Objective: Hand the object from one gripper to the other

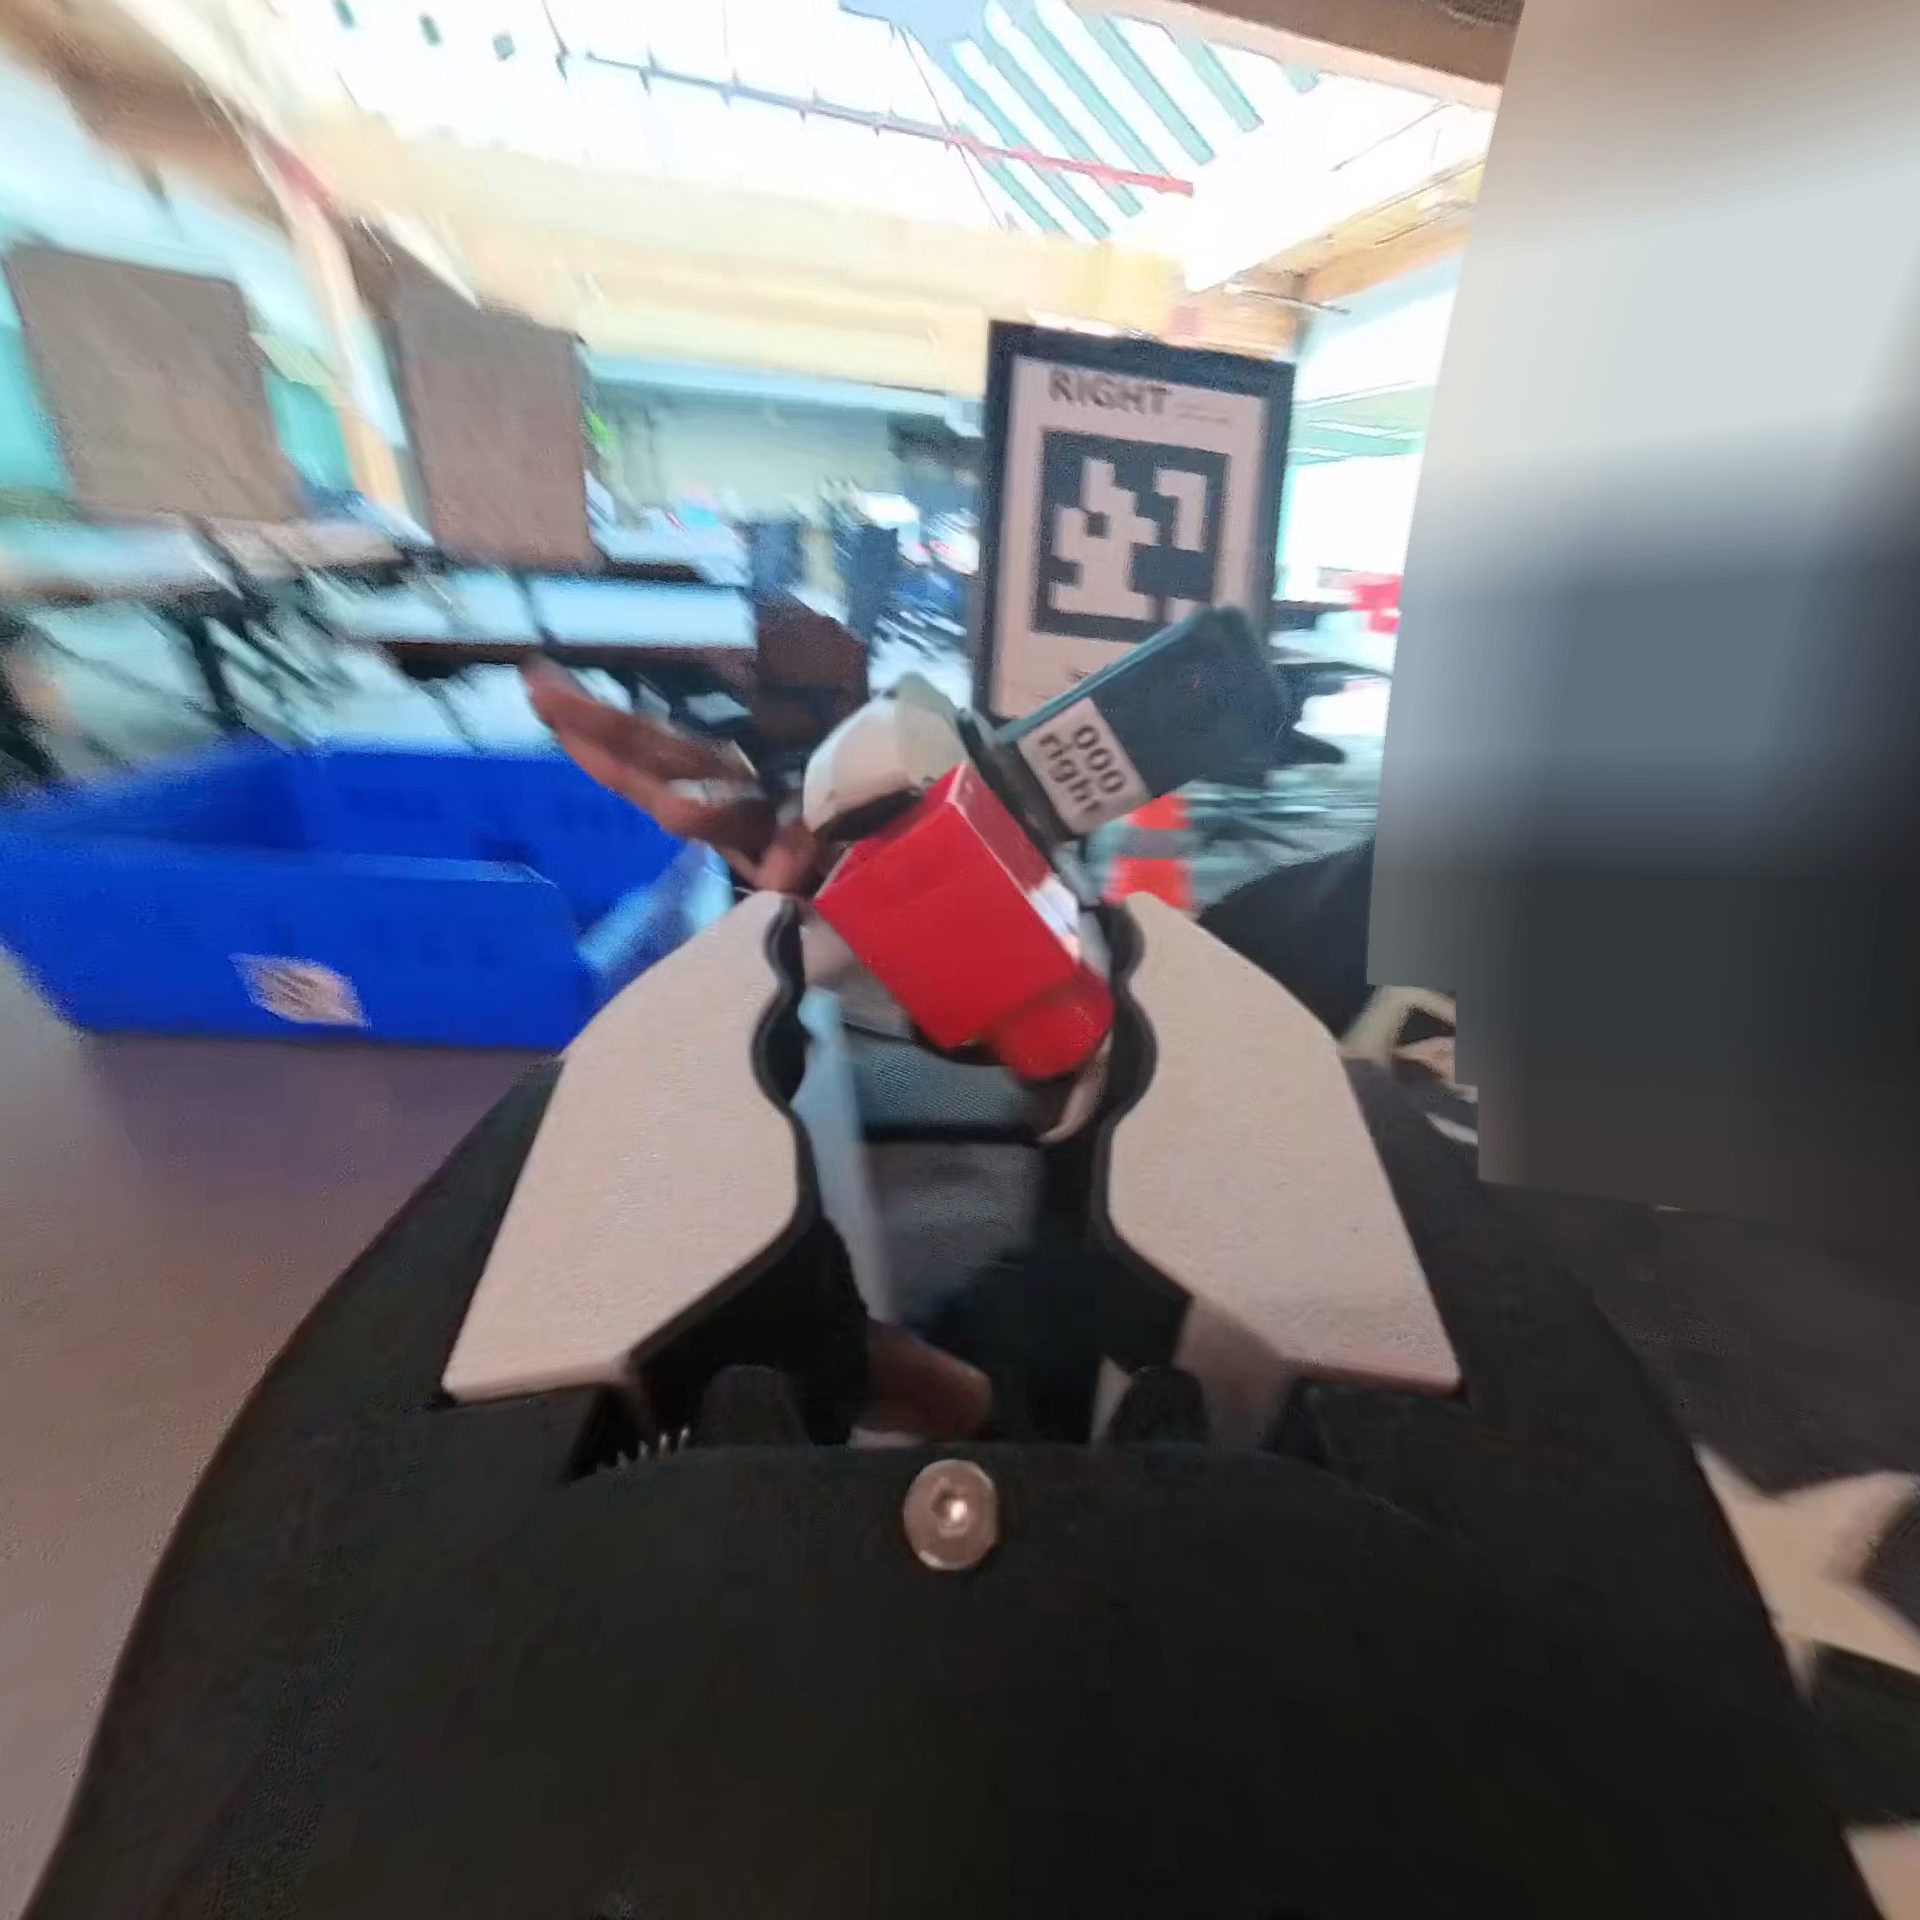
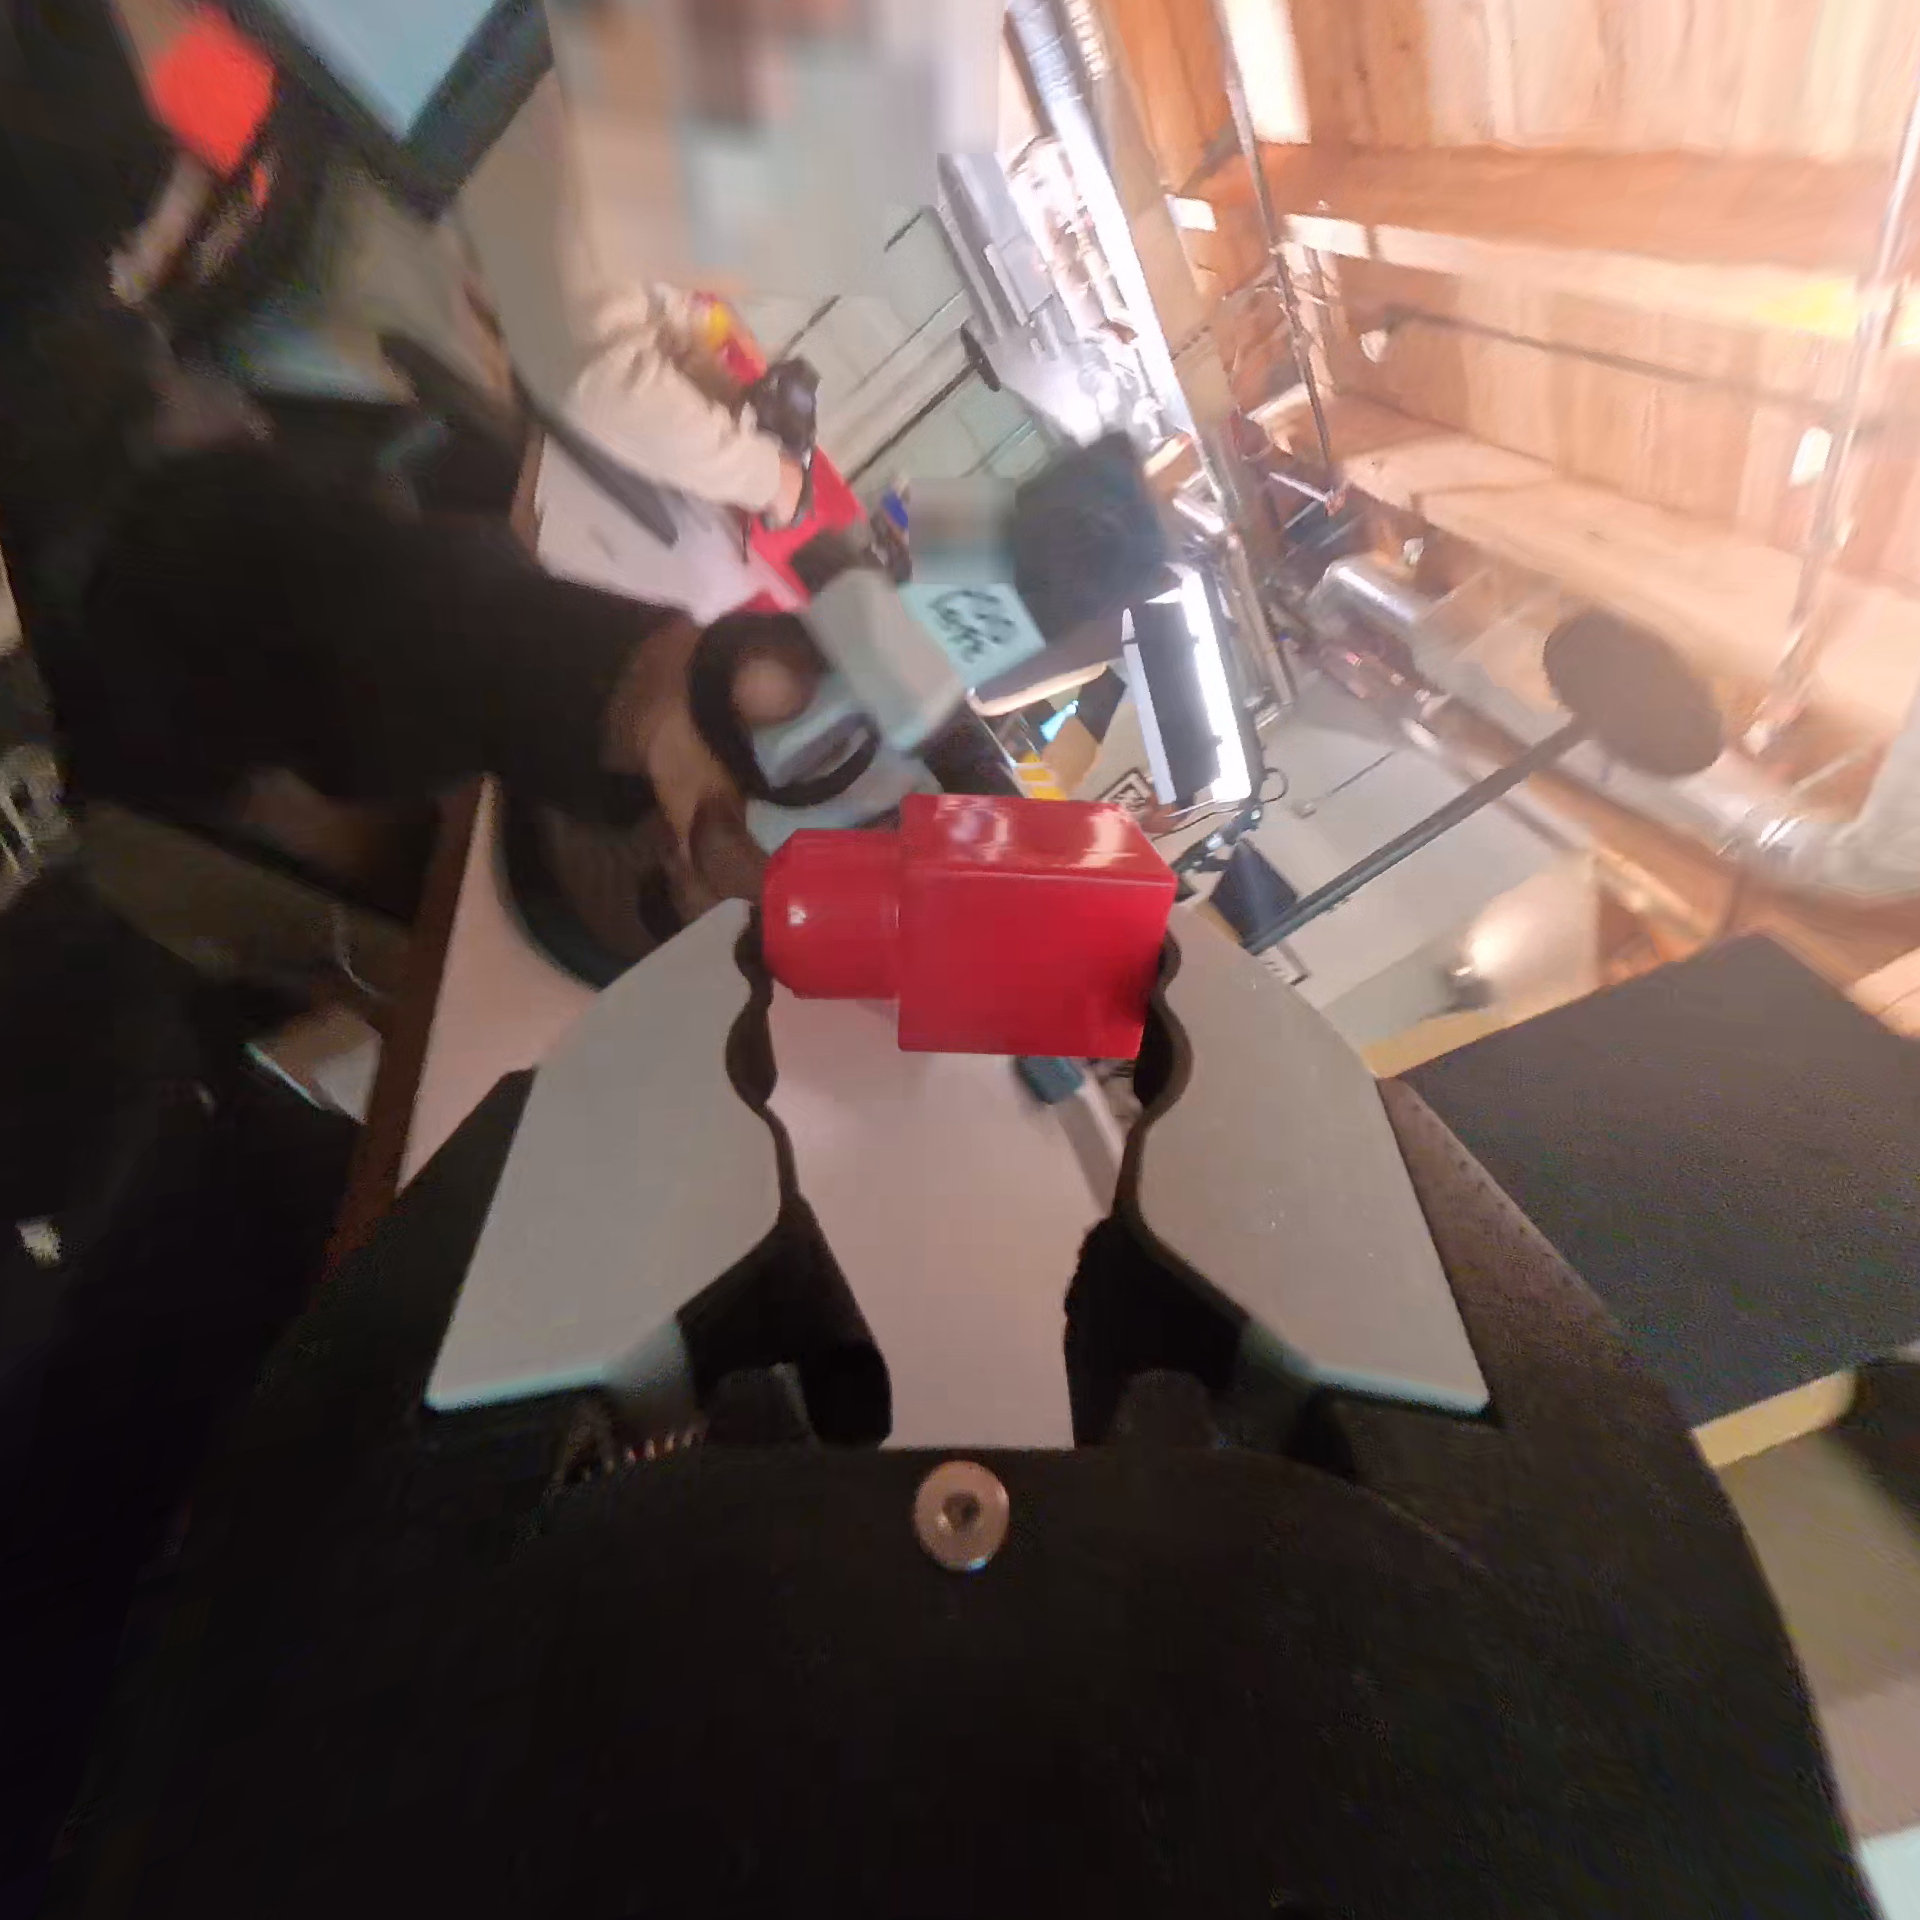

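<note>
At far left of the left wrist view, a blue plastic bin (image 1: pixel 312 894) sits on the grey tabletop (image 1: pixel 208 1195) w/ a pale sticker on its front wall; blur hides the inside, so contents can't be told.

Red glossy plastic block w/ a round stub on one end (image 1: pixel 961 920) is up off the table, at the tips of both tools; in the right wrist view the same block (image 2: pixel 977 925) lies crosswise, stub pointing left.

Right gripper (image 2: pixel 956 935): grey fingers (image 2: pixel 623 1143) spread about halfway, one tip on the stub end, the other against the square end; block bridges the gap, so it looks pinched betw. the tips. In the left view this gripper (image 1: pixel 914 790) shows farther off, white fingertip touching the block's upper end, a black-framed marker card (image 1: pixel 1132 520) standing on its body.

Left gripper (image 1: pixel 956 935): pale grey fingers (image 1: pixel 665 1143) partly apart; block sits tilted betw. the tips, lower stub end touching the right-hand finger; a gap shows beside the left-hand finger, so whether it has a firm hold can't be told.

Beyond the block in the right view, a hand in a black sleeve (image 2: pixel 665 717) holds the other tool; background is blurred.
</note>
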Action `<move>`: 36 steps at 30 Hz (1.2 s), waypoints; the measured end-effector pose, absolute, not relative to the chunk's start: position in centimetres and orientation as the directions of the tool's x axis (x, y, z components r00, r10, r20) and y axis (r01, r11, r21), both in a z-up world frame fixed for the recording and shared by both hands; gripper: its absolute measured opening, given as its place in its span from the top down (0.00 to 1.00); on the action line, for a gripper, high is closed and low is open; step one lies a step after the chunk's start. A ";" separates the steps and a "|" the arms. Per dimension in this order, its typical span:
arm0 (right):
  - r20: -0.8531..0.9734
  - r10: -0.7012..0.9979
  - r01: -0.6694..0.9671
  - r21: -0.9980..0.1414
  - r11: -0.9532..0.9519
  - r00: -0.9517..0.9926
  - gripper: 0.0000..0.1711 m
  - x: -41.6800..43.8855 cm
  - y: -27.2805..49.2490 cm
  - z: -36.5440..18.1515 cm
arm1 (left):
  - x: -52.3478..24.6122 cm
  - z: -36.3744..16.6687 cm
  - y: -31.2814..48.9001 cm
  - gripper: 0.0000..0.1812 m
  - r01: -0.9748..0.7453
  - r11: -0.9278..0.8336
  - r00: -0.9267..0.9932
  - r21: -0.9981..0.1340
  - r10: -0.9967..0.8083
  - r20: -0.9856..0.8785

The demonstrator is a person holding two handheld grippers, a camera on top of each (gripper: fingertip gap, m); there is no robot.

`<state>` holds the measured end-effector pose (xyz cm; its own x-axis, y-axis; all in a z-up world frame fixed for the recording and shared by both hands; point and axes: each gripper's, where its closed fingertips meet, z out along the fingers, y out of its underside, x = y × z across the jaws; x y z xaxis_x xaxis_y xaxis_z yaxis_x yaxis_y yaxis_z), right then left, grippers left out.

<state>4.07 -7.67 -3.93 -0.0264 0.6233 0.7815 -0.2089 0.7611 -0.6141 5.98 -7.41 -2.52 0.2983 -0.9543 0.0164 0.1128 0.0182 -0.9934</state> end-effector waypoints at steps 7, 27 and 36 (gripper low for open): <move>-0.097 0.922 -0.058 -0.990 -0.127 -0.375 0.60 4.4 -6.8 -2.4 | 3.4 -1.9 -5.3 0.57 -0.585 0.679 0.437 -0.443 -0.196 -0.878; -0.128 0.905 -0.071 -0.983 -0.171 -0.406 0.39 3.9 -7.2 -2.6 | 5.3 -3.0 -5.1 0.79 -0.472 0.541 0.516 -0.696 -0.471 -0.716; 0.897 0.435 -0.176 -0.417 0.892 0.080 0.38 4.8 -6.8 -3.3 | 6.4 -4.5 -7.1 0.79 0.021 -0.246 0.293 -0.969 -0.925 0.242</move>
